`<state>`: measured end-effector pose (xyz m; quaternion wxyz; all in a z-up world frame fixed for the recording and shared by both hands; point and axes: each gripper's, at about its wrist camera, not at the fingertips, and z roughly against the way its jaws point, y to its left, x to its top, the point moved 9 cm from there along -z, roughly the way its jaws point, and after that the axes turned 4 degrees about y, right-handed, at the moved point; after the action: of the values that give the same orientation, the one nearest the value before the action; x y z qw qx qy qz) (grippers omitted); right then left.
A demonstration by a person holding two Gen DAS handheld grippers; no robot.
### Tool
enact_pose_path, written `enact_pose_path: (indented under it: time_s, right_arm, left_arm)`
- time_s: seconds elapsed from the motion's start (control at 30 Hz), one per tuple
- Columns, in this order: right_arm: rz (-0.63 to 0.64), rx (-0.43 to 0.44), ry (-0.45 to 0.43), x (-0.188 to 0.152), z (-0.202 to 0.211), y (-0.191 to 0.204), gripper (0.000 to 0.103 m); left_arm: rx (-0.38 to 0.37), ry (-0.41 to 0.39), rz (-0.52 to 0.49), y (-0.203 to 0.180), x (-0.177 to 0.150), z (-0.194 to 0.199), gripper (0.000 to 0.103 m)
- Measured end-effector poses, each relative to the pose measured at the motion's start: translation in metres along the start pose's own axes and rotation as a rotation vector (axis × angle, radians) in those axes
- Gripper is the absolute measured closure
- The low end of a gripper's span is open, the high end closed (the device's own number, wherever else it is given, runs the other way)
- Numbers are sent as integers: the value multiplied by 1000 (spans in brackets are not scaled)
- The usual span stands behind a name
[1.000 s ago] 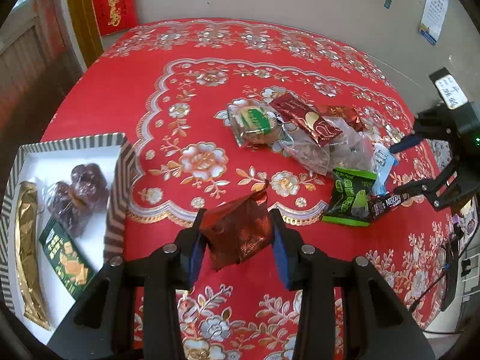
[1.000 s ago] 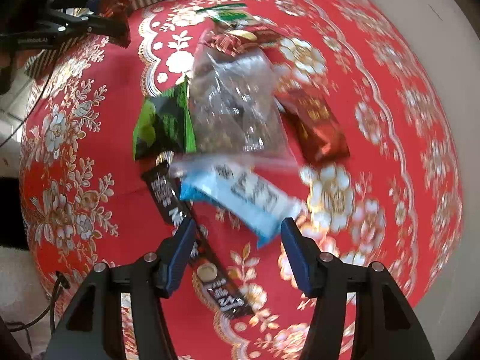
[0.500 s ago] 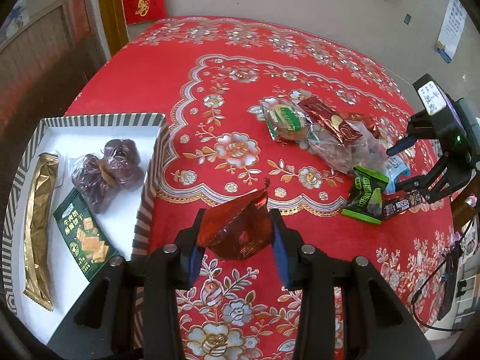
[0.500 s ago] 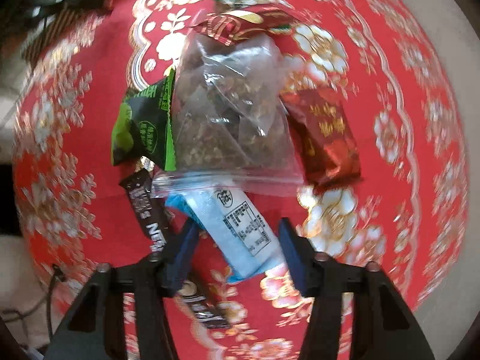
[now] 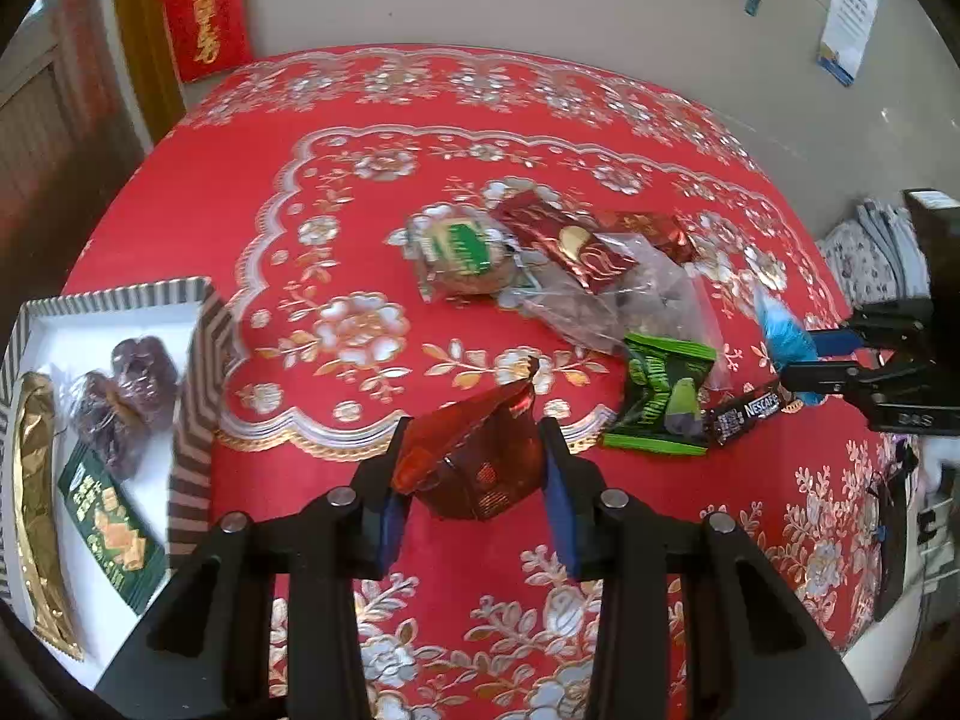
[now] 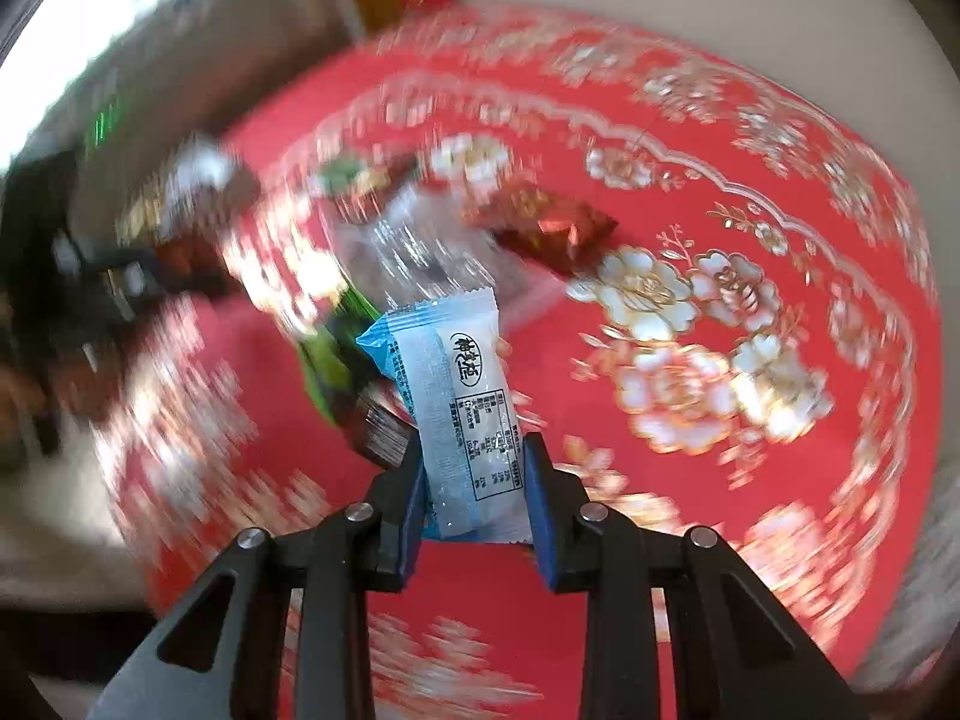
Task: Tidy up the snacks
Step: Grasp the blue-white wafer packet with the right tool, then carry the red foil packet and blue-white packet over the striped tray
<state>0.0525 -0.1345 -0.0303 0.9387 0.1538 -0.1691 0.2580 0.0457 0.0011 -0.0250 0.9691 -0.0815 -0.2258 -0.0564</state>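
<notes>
My left gripper [image 5: 477,468] is shut on a crinkled red snack packet [image 5: 474,462], held above the red tablecloth just right of the striped tray [image 5: 198,372]. The tray holds a gold bar [image 5: 36,510], a green cracker packet [image 5: 111,534] and a bag of dark sweets [image 5: 123,396]. My right gripper [image 6: 474,480] is shut on a light blue and white packet [image 6: 456,396], lifted off the cloth; in the left wrist view that gripper [image 5: 804,360] shows at the right edge with the blue packet [image 5: 783,336]. The right wrist view is blurred around the packet.
A loose pile lies mid-table: a round cake in a green-label wrapper [image 5: 462,252], a dark red packet [image 5: 570,240], a clear bag [image 5: 624,300], a green packet [image 5: 660,396] and a black coffee stick [image 5: 747,411]. A wall and red hanging [image 5: 204,12] stand behind the table.
My right gripper closed on the blue packet, lifted it from the pile and rolled. My left gripper, still holding the red packet, swung towards the tray and partly back.
</notes>
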Motion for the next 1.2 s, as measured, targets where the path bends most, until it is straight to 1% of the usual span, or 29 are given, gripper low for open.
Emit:
enact_pose_path:
  time_s: [0.03, 0.07, 0.1, 0.17, 0.2, 0.23, 0.27, 0.37, 0.4, 0.43, 0.7, 0.83, 1.03, 1.2]
  right_arm:
    - [-32, -1, -26, 0, 0, 7, 74]
    - [-63, 3, -50, -3, 11, -4, 74]
    - [-100, 9, -73, -10, 21, -6, 74]
    - [-175, 31, -104, -1, 16, -1, 73]
    - [-202, 44, -110, -12, 20, -9, 73]
    - [-216, 51, -115, -10, 16, -12, 73]
    - [-227, 58, -121, -10, 15, -4, 73]
    - [-225, 60, -118, -10, 10, -3, 73]
    - [-227, 67, -123, -4, -1, -9, 73]
    - [-229, 73, -126, -2, -1, -4, 73]
    - [-238, 28, -140, 14, 1, 17, 73]
    - [-235, 7, -150, 22, 2, 26, 72]
    - [-184, 20, -154, 39, 0, 52, 72]
    - [-144, 46, -146, 53, -5, 73, 72]
  left_arm:
    - [3, -2, -7, -3, 1, 0, 62]
    - [7, -5, -11, -4, 2, 0, 62]
    - [14, -9, -16, -6, 3, 0, 62]
    - [49, -20, -34, -7, 5, 2, 62]
    - [64, -24, -36, -7, 6, 3, 62]
    - [70, -27, -34, -7, 7, 3, 62]
    - [73, -26, -34, -6, 7, 3, 62]
    - [94, -32, -43, -6, 8, 4, 62]
    - [94, -33, -47, -6, 8, 4, 62]
    - [93, -34, -48, -6, 8, 4, 62]
    - [109, -45, -38, -2, 9, 10, 62]
    - [121, -57, -11, 9, 10, 17, 62]
    - [140, -80, 19, 26, 12, 30, 62]
    - [166, -99, 51, 50, 12, 44, 62]
